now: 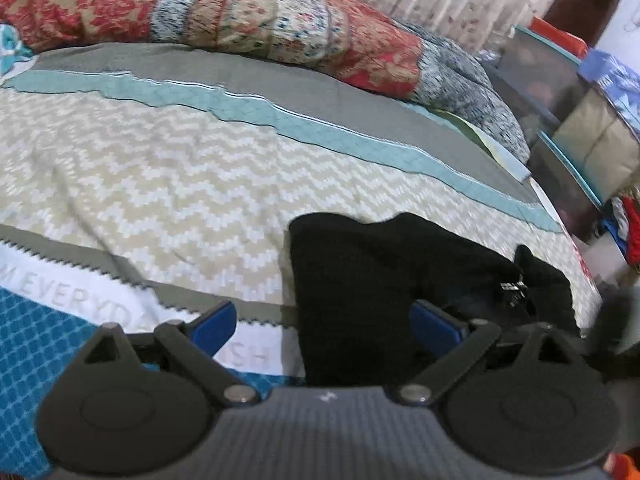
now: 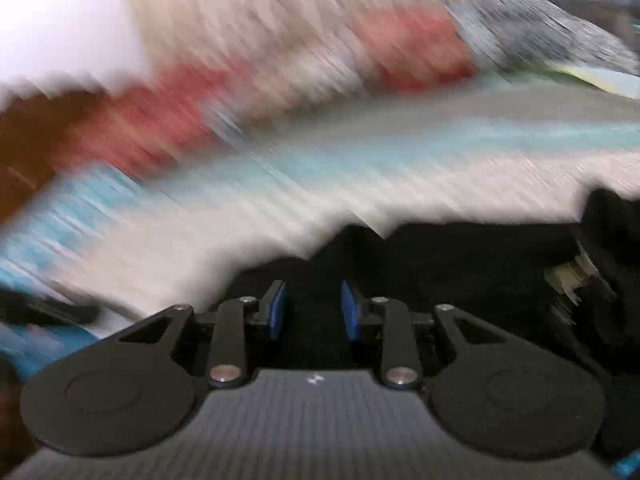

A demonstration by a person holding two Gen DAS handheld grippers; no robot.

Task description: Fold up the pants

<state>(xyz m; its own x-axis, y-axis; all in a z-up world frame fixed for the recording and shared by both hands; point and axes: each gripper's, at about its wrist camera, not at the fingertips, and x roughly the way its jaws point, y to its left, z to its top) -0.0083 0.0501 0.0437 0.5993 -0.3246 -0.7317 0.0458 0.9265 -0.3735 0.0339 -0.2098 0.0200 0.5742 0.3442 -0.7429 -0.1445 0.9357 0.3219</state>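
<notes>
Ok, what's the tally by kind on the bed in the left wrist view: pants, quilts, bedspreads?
Black pants: 1
Red floral quilt: 1
Zigzag-patterned bedspread: 1
Total: 3

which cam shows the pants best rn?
Left wrist: the black pants are sharp, lying folded on the bedspread with edges visible. The right wrist view is motion-blurred; the pants are just a dark mass there.

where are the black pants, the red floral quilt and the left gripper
black pants [image 1: 360, 280], left wrist view, on the middle of the folded fabric
red floral quilt [image 1: 248, 16], left wrist view, on its bunched top
left gripper [image 1: 324, 322], left wrist view, midway between its blue pads
</notes>
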